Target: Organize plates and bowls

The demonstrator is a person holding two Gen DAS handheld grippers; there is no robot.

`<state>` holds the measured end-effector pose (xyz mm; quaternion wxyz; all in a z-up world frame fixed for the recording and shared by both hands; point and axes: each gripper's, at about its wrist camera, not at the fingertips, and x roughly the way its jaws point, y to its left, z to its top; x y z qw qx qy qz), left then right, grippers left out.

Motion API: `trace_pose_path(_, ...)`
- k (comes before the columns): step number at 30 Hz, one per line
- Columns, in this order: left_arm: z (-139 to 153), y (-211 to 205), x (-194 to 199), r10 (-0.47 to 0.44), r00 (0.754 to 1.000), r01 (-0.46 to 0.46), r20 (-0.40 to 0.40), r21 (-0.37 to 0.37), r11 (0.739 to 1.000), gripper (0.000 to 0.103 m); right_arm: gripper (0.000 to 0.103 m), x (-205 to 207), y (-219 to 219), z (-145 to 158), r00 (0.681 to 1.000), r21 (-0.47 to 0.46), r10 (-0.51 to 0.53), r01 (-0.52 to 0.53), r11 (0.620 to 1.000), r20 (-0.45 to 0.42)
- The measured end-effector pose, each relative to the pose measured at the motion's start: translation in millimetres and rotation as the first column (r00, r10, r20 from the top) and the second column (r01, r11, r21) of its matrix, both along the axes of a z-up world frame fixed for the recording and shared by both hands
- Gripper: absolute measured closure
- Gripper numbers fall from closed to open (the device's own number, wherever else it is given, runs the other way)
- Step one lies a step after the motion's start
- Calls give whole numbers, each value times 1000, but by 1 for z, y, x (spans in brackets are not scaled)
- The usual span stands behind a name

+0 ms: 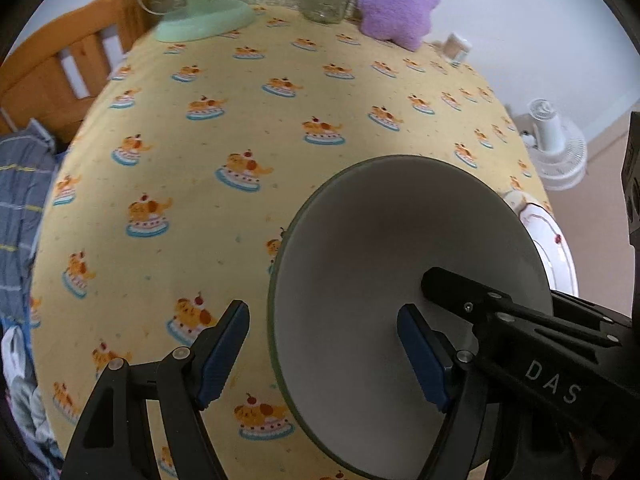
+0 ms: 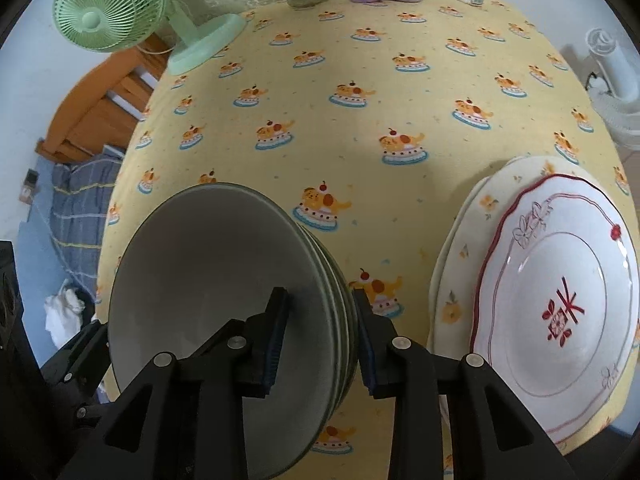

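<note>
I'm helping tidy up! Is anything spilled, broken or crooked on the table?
Nothing looks spilled or broken. The grey bowls sit nested in one stack, and the plates are piled beside it, with the bottom ones poking out unevenly on the left. That is the only untidy bit.

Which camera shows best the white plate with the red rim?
The right wrist view. There the white plate shows almost whole, with its red rim and red mark, lying on a stack of yellow-flowered plates. The left wrist view shows only an edge of it behind the grey bowl.
</note>
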<state>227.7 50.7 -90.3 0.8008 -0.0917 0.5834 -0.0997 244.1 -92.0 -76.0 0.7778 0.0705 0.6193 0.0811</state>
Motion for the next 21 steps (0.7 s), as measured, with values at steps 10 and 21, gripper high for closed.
trace_pose_path(10,-11,12,8,-58,998,56,-5,-131,990,27,62,-3,8,1,995,-78,-101,100,992,-9)
trace_pose_path(21,-8,6,7,-66,998,64,-11,-149,987,51,57,-1,5,-6,995,-3,-97,97,995,-29)
